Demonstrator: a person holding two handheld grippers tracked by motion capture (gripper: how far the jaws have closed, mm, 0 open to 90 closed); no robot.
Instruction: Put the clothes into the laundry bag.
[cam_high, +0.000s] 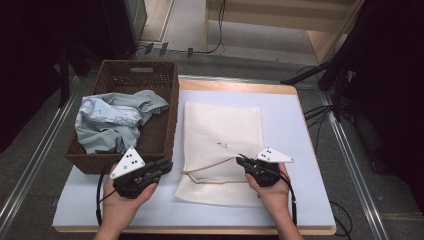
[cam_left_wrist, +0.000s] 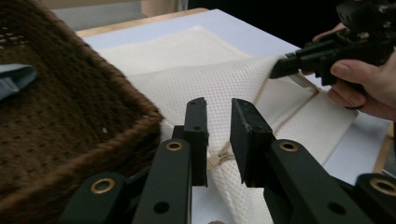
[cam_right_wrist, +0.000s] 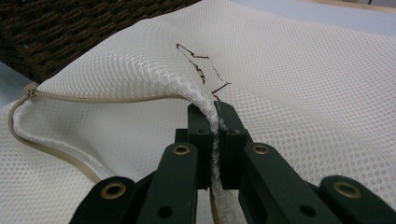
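Mesh bag (cam_high: 222, 135) lengthwise, opening nearside

Setting reads as a lab or test room. A lone wooden table (cam_high: 300, 100) with a pale blue top stands on grey flooring between metal floor rails (cam_high: 30, 165); loose cables (cam_high: 315, 112) lie right, dark equipment stands (cam_high: 345, 65) far right.

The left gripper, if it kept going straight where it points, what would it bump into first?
Most likely the white mesh laundry bag: the left gripper points at its zipper corner beside the wicker basket, though depth is hard to judge.
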